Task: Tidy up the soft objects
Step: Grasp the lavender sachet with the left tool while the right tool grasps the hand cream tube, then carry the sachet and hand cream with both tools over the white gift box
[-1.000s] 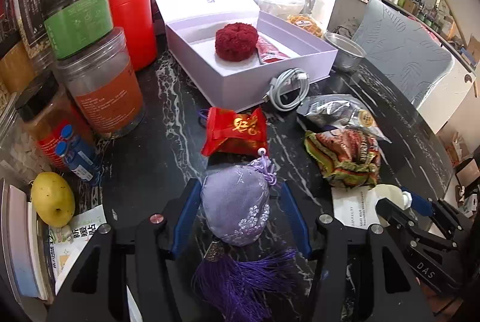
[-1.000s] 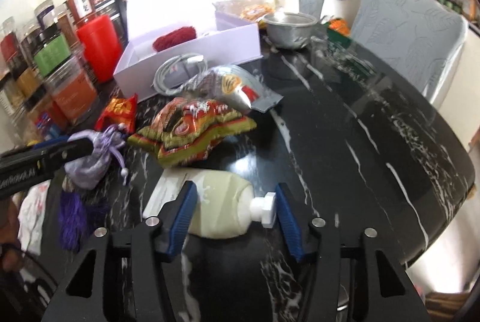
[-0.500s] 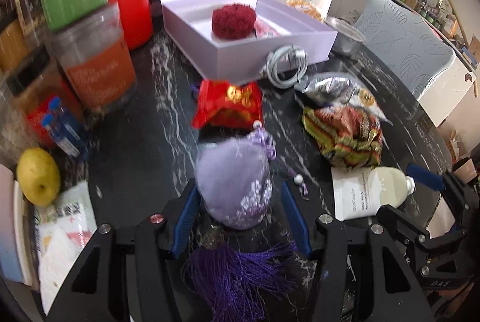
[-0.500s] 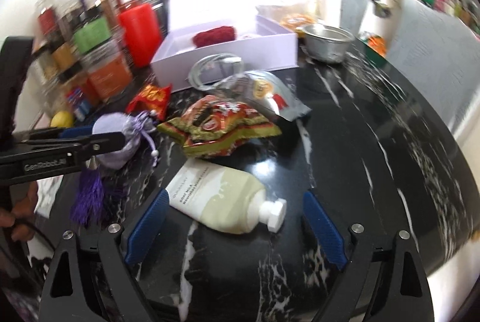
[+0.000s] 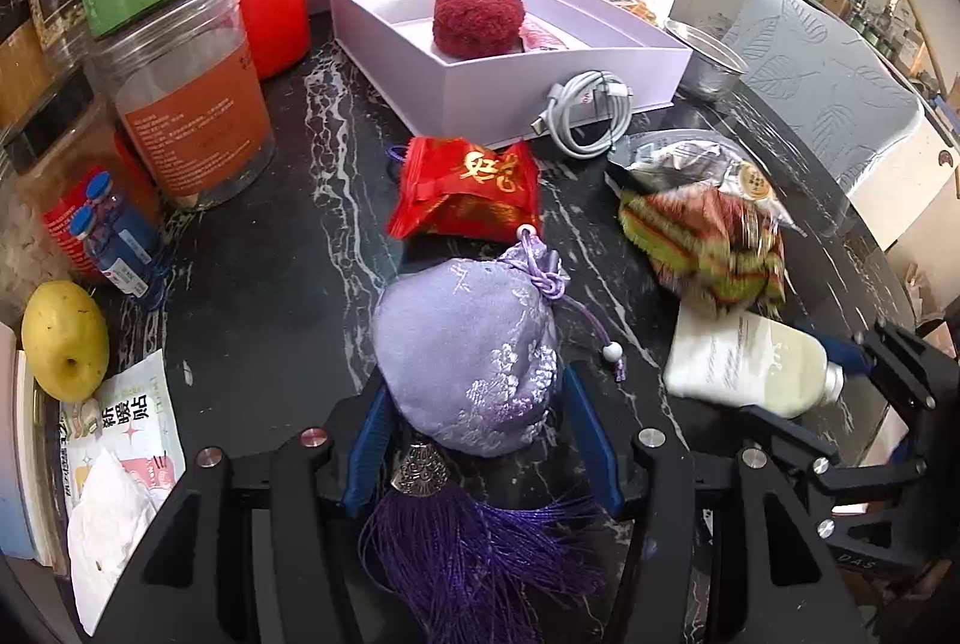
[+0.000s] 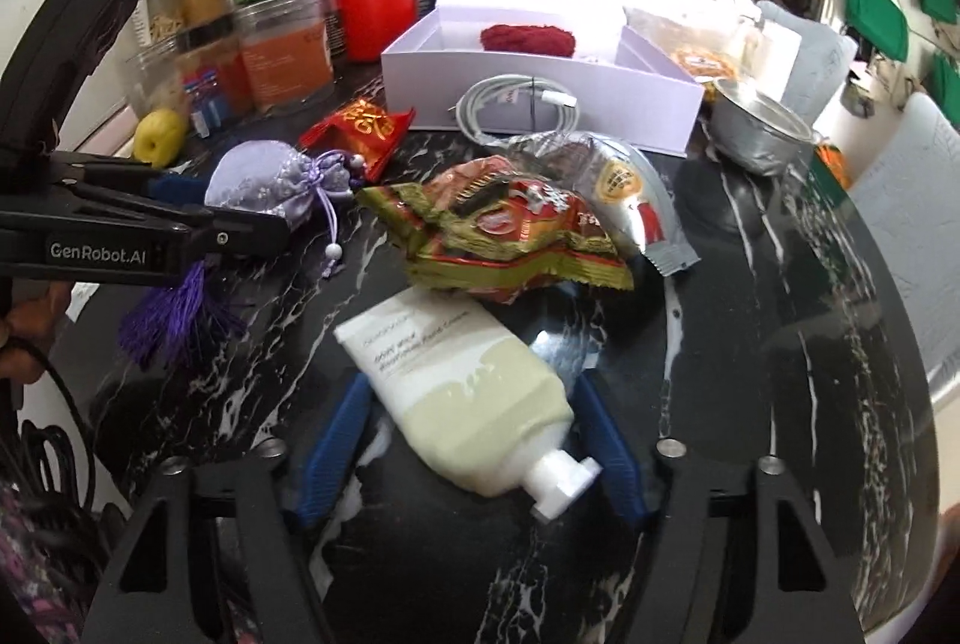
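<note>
**Left wrist view: sachet pinched, tube getting squeezed**

Left wrist camera has the left hand-held gripper (image 5: pixel 474 440) clamped narrow on a lilac embroidered sachet (image 5: pixel 468 356), blue pads pressing both sides and the purple tassel (image 5: pixel 474 554) spilling out behind. A red pouch (image 5: pixel 468 191) with gold lettering lies just past it on the black marble counter (image 5: pixel 270 236).

Over on the right wrist camera, the right hand-held gripper (image 6: pixel 474 452) is closing around a cream lotion tube (image 6: pixel 462 398), which lies between the pads with its white cap toward the camera. A striped snack bag (image 6: pixel 504 236) sits right beyond the tube.

Further back, the open white box (image 5: pixel 540 62) already holds a fuzzy red pom-pom (image 5: pixel 477 21), with a coiled white cable (image 5: pixel 588 113) leaning against the box's front wall.
</note>
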A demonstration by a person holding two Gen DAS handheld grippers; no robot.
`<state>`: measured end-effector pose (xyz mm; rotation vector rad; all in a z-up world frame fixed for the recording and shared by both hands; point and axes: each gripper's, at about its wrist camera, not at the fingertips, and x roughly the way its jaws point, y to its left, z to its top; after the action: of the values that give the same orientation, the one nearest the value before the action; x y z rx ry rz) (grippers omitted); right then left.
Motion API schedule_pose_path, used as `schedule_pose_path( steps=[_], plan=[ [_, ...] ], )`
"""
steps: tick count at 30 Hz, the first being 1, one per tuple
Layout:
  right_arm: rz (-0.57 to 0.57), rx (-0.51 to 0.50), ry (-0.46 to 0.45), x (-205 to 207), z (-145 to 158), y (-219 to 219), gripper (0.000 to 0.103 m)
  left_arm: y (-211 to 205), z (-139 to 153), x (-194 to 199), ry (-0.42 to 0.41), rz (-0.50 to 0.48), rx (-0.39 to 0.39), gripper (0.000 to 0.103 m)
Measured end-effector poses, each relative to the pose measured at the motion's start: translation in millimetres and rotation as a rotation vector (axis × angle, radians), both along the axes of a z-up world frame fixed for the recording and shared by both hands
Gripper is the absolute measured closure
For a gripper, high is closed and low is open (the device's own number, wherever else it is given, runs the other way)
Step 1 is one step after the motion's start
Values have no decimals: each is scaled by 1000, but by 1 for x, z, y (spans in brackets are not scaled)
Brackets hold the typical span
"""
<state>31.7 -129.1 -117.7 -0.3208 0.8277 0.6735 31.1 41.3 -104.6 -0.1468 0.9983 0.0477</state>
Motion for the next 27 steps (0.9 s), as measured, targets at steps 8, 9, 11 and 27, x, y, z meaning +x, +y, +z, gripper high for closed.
schedule_pose_path(
  steps=[8,9,11,27],
  plan=[
    [-78,31,31,-5,3,-8,52,1,-2,7,-9,-6,9,48],
    [-91,39,36,-5,3,-11,52,0,-3,8,-12,-7,14,48],
    [-110,49,43,-6,4,-14,52,-1,-3,10,-16,-14,25,48],
    [-218,121,15,-19,20,-33,52,-8,8,5,-67,-44,48,59]
  ],
)
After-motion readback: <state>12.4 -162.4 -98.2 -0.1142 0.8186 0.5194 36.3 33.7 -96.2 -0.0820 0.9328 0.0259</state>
